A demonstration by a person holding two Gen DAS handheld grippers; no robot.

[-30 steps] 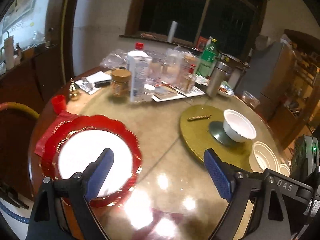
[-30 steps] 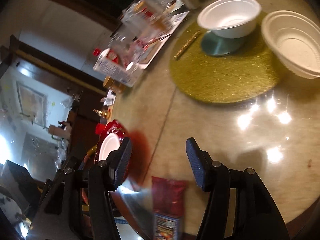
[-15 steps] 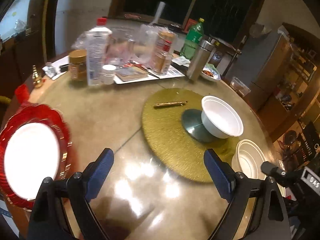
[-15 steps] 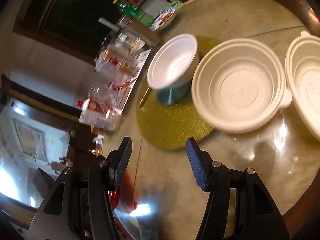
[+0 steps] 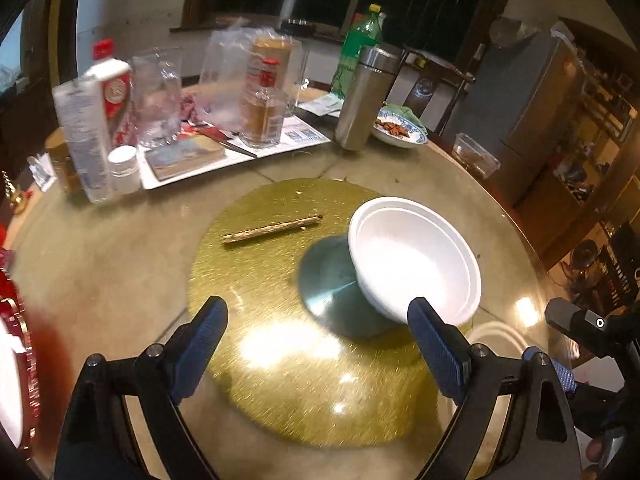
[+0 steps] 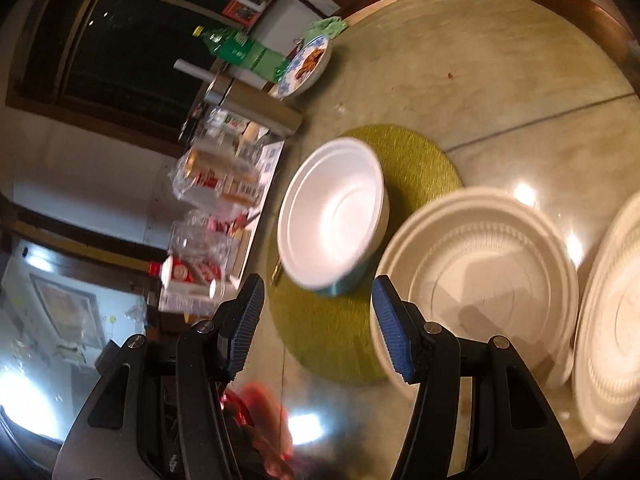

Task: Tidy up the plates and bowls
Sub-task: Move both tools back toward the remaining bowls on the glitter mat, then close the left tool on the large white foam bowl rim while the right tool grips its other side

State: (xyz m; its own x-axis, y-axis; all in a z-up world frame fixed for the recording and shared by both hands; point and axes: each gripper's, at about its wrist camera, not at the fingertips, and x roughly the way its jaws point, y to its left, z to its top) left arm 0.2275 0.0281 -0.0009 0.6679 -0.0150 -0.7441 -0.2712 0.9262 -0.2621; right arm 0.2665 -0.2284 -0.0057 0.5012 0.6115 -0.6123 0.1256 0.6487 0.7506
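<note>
A white bowl (image 5: 416,258) leans on a small teal dish (image 5: 332,280) on a round gold placemat (image 5: 280,352). My left gripper (image 5: 318,350) is open and empty above the mat, its right finger just in front of the bowl. In the right wrist view the same bowl (image 6: 332,212) sits ahead of my right gripper (image 6: 318,324), which is open and empty. A cream ridged bowl (image 6: 480,276) lies right of it, touching the right finger, and another cream bowl (image 6: 616,336) is at the right edge. A red plate (image 5: 16,368) with a white centre shows at the far left.
Bottles, jars, a steel flask (image 5: 362,100), a green bottle (image 5: 356,46) and a tray of clutter (image 5: 224,148) crowd the table's far side. A blue-rimmed dish of food (image 5: 396,130) sits beyond the flask. A gold stick (image 5: 272,229) lies on the mat.
My left gripper has swung right, from over the red plate to over the gold mat near the white bowl. My right gripper has moved toward the bowls, so they appear larger.
</note>
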